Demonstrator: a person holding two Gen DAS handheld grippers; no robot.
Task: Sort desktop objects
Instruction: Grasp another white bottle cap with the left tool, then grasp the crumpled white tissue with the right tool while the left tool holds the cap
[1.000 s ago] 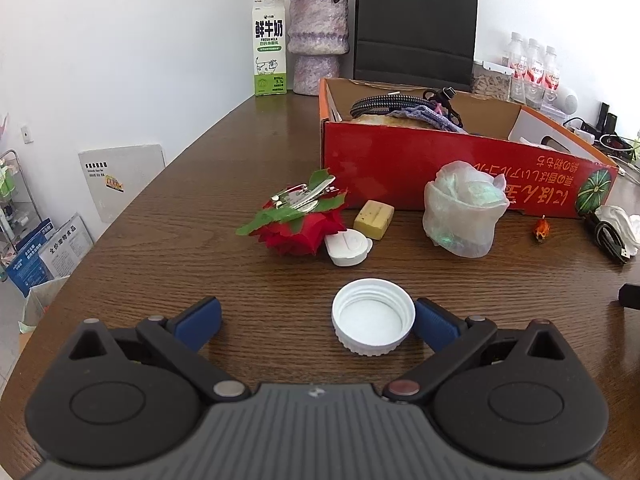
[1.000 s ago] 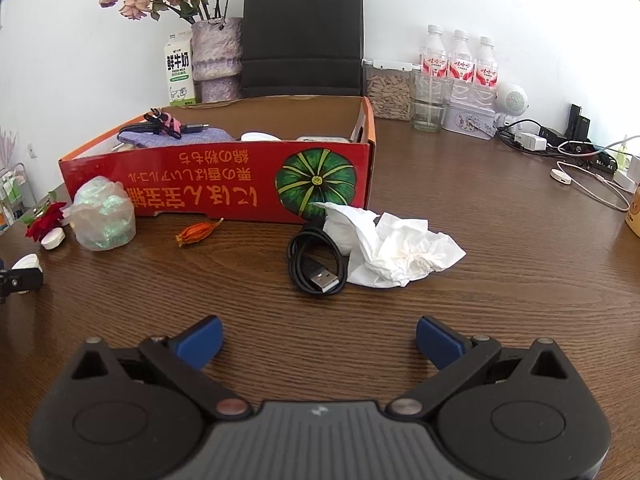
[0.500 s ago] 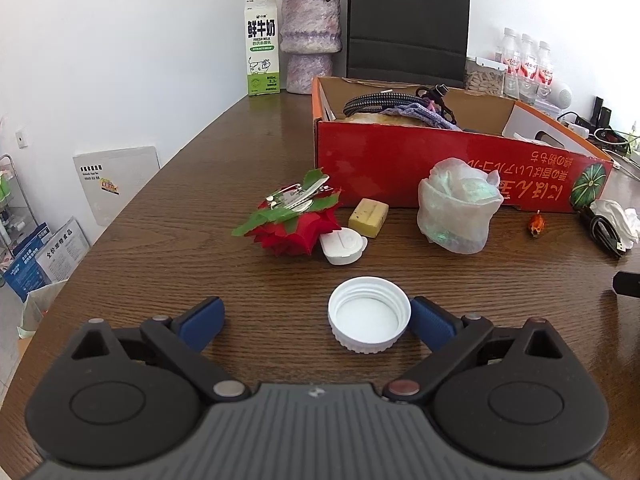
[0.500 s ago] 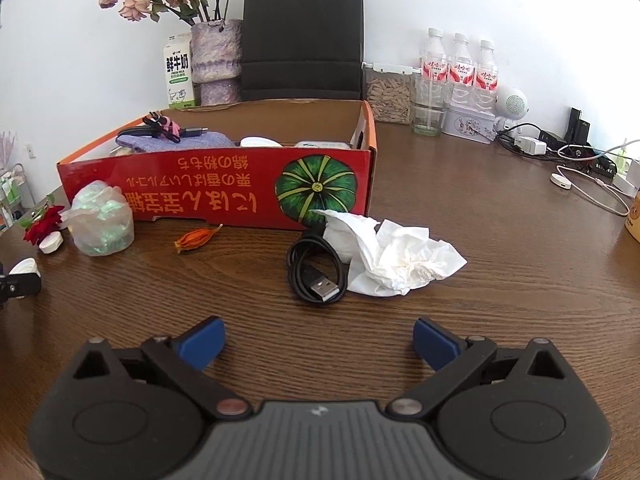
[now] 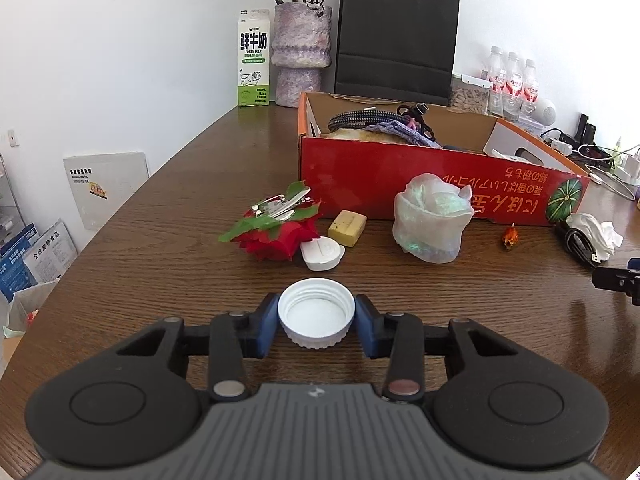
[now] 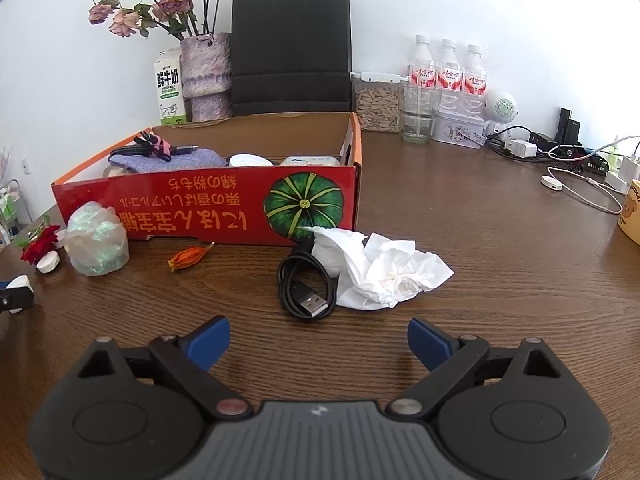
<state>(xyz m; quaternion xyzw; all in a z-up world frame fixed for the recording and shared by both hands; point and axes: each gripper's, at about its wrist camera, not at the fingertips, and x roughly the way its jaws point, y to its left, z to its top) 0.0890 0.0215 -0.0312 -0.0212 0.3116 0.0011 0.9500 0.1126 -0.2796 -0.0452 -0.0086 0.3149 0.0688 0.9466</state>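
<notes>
My left gripper point(image 5: 316, 320) is shut on a white bottle cap point(image 5: 316, 312), open side up, just above the wooden table point(image 5: 160, 240). Beyond it lie a small white lid point(image 5: 322, 254), a red fabric rose with a metal clip point(image 5: 276, 228), a yellow block point(image 5: 347, 223) and a knotted plastic bag point(image 5: 430, 222). The red cardboard box point(image 5: 400, 176) stands behind them. My right gripper point(image 6: 319, 340) is open and empty, low over the table, a little short of a coiled black USB cable point(image 6: 306, 286) and crumpled white tissue point(image 6: 380, 272).
A dried orange flower point(image 6: 188, 258) lies in front of the box point(image 6: 208, 208). At the back stand a milk carton point(image 5: 254, 58), a vase point(image 5: 302, 52), a black paper bag point(image 5: 396, 40) and water bottles point(image 6: 446, 76). Chargers and cables point(image 6: 568, 160) lie at the right.
My left gripper's fingers have closed onto the white bottle cap, and the view has risen slightly. My right gripper has stayed open and barely moved.
</notes>
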